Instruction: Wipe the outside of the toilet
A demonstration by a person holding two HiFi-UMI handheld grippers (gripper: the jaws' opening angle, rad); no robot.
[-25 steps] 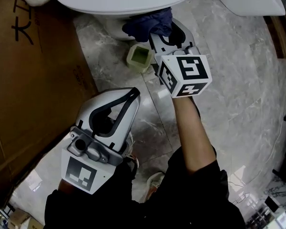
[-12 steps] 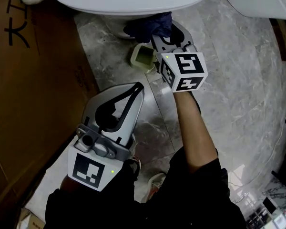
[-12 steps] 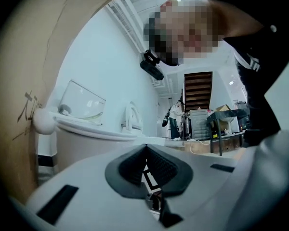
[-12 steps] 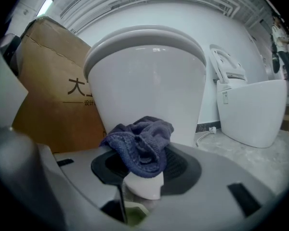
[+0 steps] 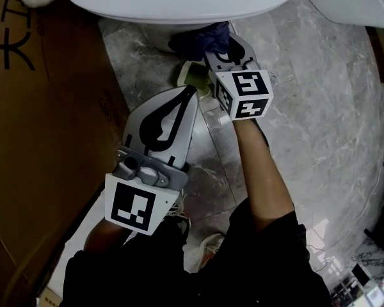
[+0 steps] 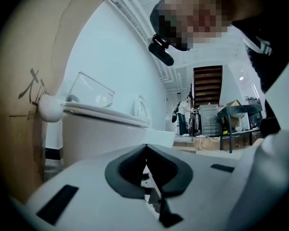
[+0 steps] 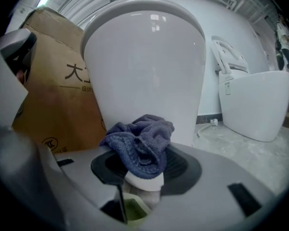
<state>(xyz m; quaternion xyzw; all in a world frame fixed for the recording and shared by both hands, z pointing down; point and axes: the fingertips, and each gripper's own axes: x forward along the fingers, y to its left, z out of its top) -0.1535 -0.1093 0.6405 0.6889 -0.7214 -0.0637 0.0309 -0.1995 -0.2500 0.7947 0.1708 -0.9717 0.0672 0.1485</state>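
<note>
Two grippers up. Right gripper point(image 7: 143, 170) is clamped on a bunched blue cloth point(image 7: 142, 146), held low at the front of the toilet point(image 7: 144, 66) under the bowl; contact unclear. Left gripper point(image 6: 145, 148) is pinched closed on nothing, hanging back nearby.

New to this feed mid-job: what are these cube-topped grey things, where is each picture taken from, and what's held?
No robot here: a person carries a two-jaw gripper in each hand; the marker cubes are part of them. The head view looks down from the person's head; each gripper view looks along that gripper's own jaws. The right gripper is shut on a blue cloth, close to the white toilet bowl. The left gripper is shut, empty. On the marble floor sits a small green container; a cardboard box stands at the left, a second toilet at the right.
</note>
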